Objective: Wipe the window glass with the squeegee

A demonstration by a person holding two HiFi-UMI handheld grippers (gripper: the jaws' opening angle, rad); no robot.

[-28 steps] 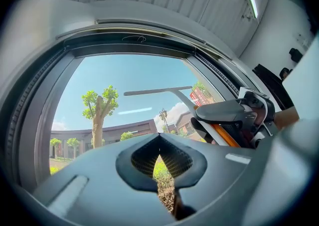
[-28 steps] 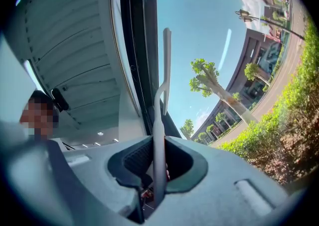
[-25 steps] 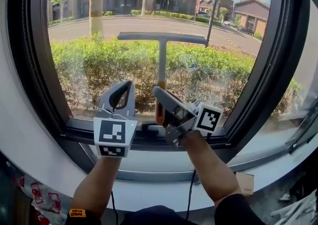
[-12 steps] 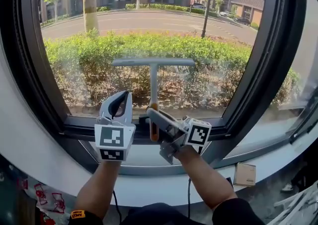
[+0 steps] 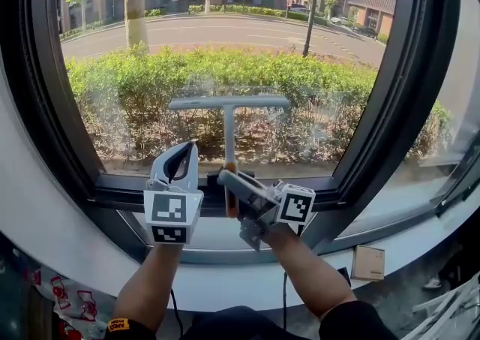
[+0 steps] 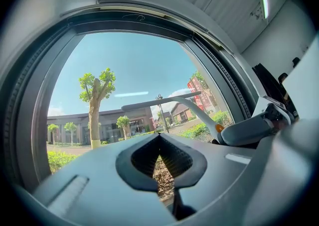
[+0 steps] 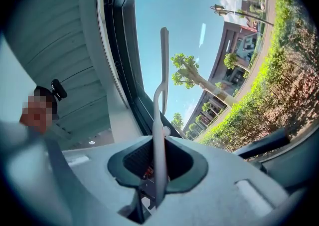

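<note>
The squeegee [image 5: 229,103] has a grey T-shaped blade lying flat on the window glass [image 5: 225,38], low on the pane, and a grey shaft that runs down to an orange grip. My right gripper [image 5: 225,177] is shut on that grip, just above the bottom frame. In the right gripper view the squeegee shaft [image 7: 160,95] rises from between the jaws of the right gripper [image 7: 158,145]. My left gripper [image 5: 192,148] is shut on nothing, close to the left of the handle. From the left gripper [image 6: 160,142] the squeegee blade [image 6: 164,102] shows up and to the right.
The dark window frame [image 5: 112,196] borders the pane, with a white sill [image 5: 225,290] below it. A small cardboard box [image 5: 369,262] lies at the lower right. Red-printed material [image 5: 64,293] sits at the lower left. A person [image 7: 47,103] stands behind in the right gripper view.
My right gripper has drawn the squeegee down the glass, from mid-pane to near the bottom frame. The left gripper has stayed beside it, still shut.
</note>
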